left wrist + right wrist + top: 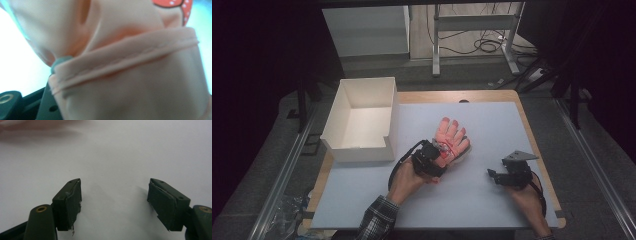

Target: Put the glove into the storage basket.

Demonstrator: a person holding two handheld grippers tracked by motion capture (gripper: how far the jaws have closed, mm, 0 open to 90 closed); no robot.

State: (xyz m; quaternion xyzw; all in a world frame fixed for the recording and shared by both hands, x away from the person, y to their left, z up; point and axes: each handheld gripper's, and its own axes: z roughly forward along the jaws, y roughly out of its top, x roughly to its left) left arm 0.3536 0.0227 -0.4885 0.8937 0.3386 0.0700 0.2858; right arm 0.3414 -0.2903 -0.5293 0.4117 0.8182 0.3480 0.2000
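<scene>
A peach-pink glove [451, 137] with a red pattern lies on the white table mat [492, 125], fingers pointing away from me. My left gripper [438, 159] is shut on the glove's cuff end, and in the left gripper view the hemmed cuff fabric [130, 75] bunches right over the jaws. To the right, my right gripper [493, 173] rests low over the bare mat, apart from the glove. Its two black jaws stand wide, and the fingertips [72, 195] have nothing between them.
An open white box [362, 120] stands at the mat's left edge, close to the glove. The wooden table edge [532, 135] runs along the right. Beyond the table are desk legs and cables [482, 42] on the floor.
</scene>
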